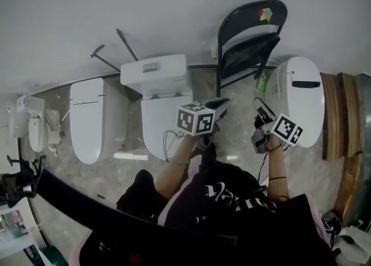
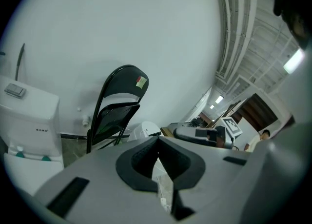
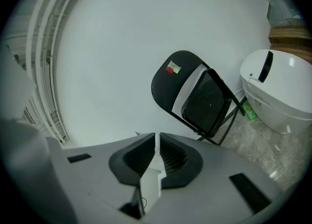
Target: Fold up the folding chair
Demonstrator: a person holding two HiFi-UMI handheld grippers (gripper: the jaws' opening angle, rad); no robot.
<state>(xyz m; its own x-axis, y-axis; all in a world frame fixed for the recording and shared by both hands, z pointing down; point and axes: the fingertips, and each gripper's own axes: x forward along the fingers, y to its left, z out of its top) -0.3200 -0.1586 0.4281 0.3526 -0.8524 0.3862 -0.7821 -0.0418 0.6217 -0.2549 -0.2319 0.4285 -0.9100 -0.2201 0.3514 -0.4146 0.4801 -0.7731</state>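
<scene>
Against the white wall (image 1: 174,4), the black folding chair (image 1: 249,53) leans folded.

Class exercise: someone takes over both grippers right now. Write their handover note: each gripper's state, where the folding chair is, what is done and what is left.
Left gripper: shut, empty, well short of the chair.
Right gripper: shut, empty, also well short of it.
Folding chair: against the wall, seat tipped up towards the backrest.
Done: the chair looks folded.
Left: apparently nothing, except perhaps checking that it leans steadily.
</scene>
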